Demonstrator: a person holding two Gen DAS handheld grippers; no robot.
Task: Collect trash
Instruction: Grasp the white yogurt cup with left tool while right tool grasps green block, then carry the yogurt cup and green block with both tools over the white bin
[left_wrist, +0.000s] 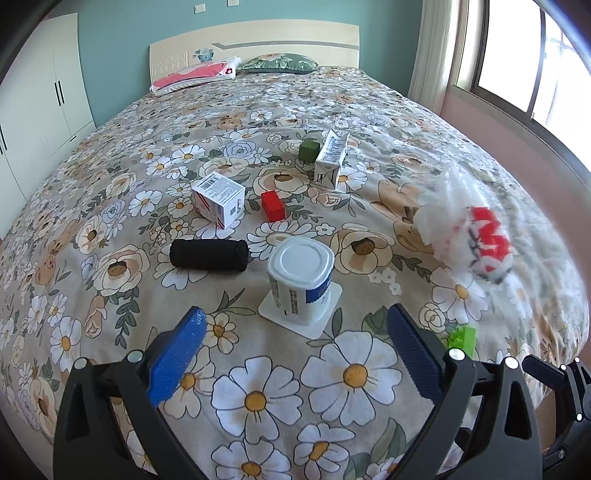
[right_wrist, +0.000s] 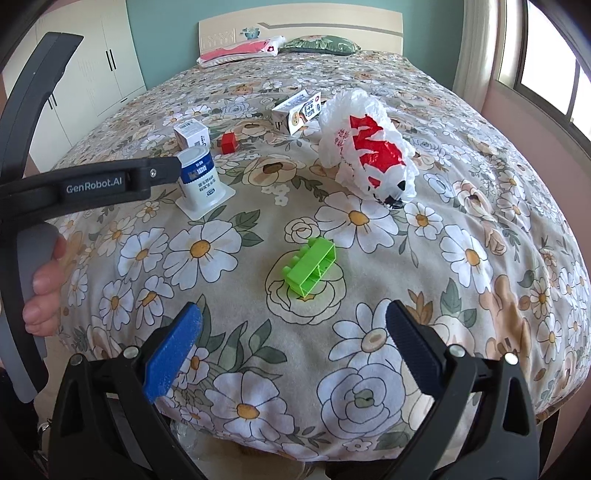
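An upturned white yogurt cup (left_wrist: 300, 280) stands on the floral bedspread just beyond my open, empty left gripper (left_wrist: 295, 325); it also shows in the right wrist view (right_wrist: 199, 177). A white-and-red plastic bag (left_wrist: 469, 236) (right_wrist: 369, 147) lies to the right. A white barcode box (left_wrist: 218, 199) (right_wrist: 192, 134) and a milk carton (left_wrist: 331, 158) (right_wrist: 297, 110) lie farther back. My right gripper (right_wrist: 293, 319) is open and empty, just short of a green toy brick (right_wrist: 310, 267).
A black roll (left_wrist: 208, 254), a red block (left_wrist: 273, 206) (right_wrist: 229, 143), a dark green block (left_wrist: 309, 149) and the green brick (left_wrist: 461, 339) lie on the bed. Pillows (left_wrist: 192, 75) rest at the headboard. A wardrobe (left_wrist: 37, 107) stands left, a window (left_wrist: 517, 62) right.
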